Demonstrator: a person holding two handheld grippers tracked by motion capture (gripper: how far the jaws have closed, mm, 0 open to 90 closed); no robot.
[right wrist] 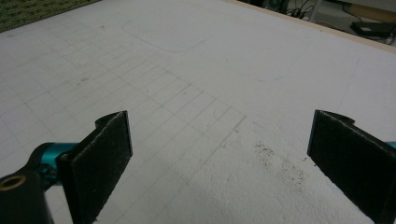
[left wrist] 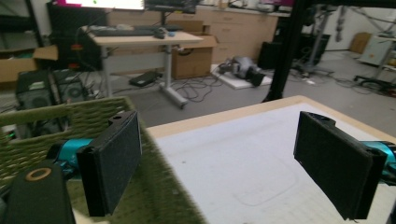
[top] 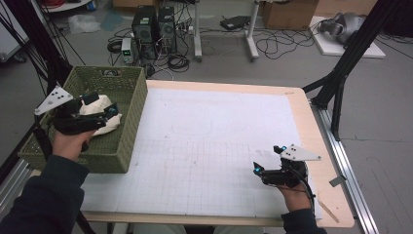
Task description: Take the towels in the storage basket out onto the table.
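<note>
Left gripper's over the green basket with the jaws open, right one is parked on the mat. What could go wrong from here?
1. The left gripper hangs close over the white cloth, near the green basket wall; a jaw might catch the weave going down.
2. The basket sits at the table edge, partly past it; a push could tip it.
3. The right gripper is far away, unable to steady it.

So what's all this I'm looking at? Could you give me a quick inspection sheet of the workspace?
Surface: white gridded mat on a wooden table, faint dark specks near the right gripper.
Job's things: green woven basket at the table's left edge, pale cloth inside.
Clutter: nothing seen on the mat.
Grippers: left gripper above the basket, open; right gripper low over the mat, open, holding nothing.
Cables: tangled on the floor.
Surroundings: computer towers, cardboard boxes, desks.
</note>
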